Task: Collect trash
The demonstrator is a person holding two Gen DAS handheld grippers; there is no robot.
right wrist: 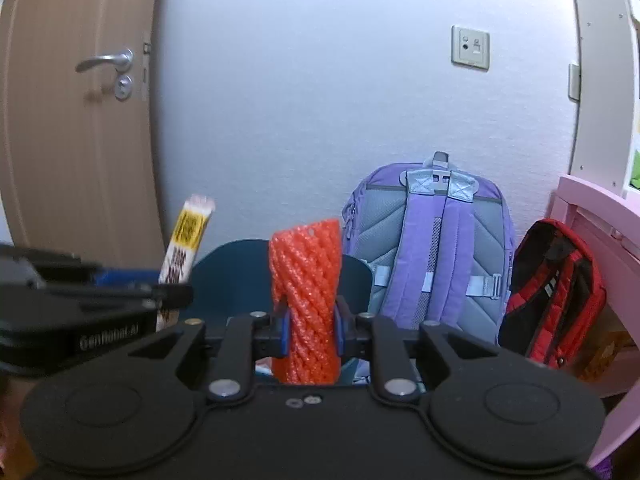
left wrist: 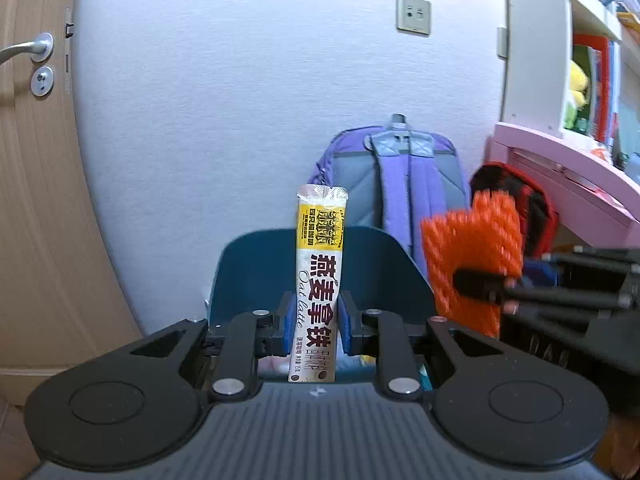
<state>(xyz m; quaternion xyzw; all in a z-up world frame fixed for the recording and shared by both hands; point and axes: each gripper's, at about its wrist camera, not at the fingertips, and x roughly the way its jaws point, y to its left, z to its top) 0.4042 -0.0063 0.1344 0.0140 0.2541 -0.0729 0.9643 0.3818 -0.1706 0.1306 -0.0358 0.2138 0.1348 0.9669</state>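
My left gripper (left wrist: pixel 318 322) is shut on a tall oat latte sachet (left wrist: pixel 320 264), white with a yellow band, held upright in front of a dark teal bin lid (left wrist: pixel 256 272). The sachet also shows in the right wrist view (right wrist: pixel 186 248). My right gripper (right wrist: pixel 311 330) is shut on an orange foam net sleeve (right wrist: pixel 306 296), also upright before the teal bin lid (right wrist: pixel 228 276). In the left wrist view the sleeve (left wrist: pixel 468 256) and right gripper (left wrist: pixel 476 280) sit at the right. The left gripper (right wrist: pixel 172 296) appears at the left of the right wrist view.
A purple backpack (right wrist: pixel 432 248) leans on the white wall behind the bin. A red and black backpack (right wrist: pixel 556 292) sits beside a pink desk (right wrist: pixel 600 208). A wooden door (right wrist: pixel 72 120) is at the left. A white bookshelf (left wrist: pixel 560 40) stands at the right.
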